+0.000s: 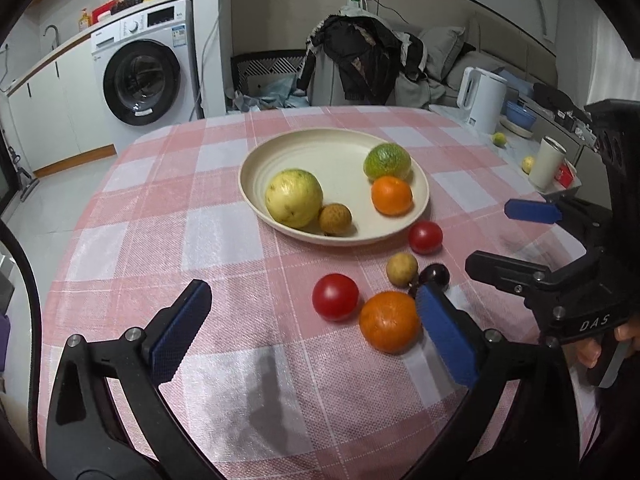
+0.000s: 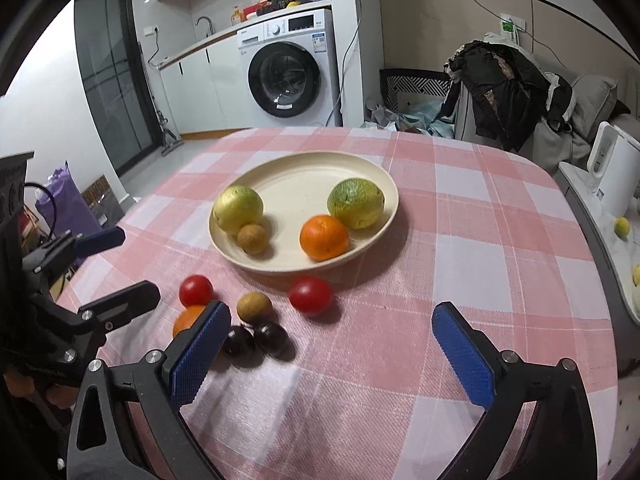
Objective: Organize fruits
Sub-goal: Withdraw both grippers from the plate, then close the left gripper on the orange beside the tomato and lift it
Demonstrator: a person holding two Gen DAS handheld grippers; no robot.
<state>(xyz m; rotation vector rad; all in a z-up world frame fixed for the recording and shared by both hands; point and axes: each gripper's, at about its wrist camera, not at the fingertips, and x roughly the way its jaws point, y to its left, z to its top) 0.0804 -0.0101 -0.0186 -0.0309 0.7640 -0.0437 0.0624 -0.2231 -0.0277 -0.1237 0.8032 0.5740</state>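
A cream plate (image 1: 320,148) (image 2: 304,176) on the pink checked tablecloth holds a yellow guava (image 1: 294,198), a green fruit (image 1: 387,161), an orange (image 1: 391,195) and a small brown fruit (image 1: 335,219). In front of the plate lie two red tomatoes (image 1: 335,297) (image 1: 425,237), a second orange (image 1: 389,321), a tan fruit (image 1: 402,268) and two dark plums (image 2: 256,340). My left gripper (image 1: 316,328) is open and empty, its right finger beside the loose orange. My right gripper (image 2: 332,352) is open and empty, above the cloth right of the plums.
A white kettle (image 1: 482,98), a cup (image 1: 546,162) and small fruits stand on a side counter at the right. A washing machine (image 2: 290,68) and a chair draped with clothes (image 2: 504,92) stand beyond the table. The table's edges curve down near both grippers.
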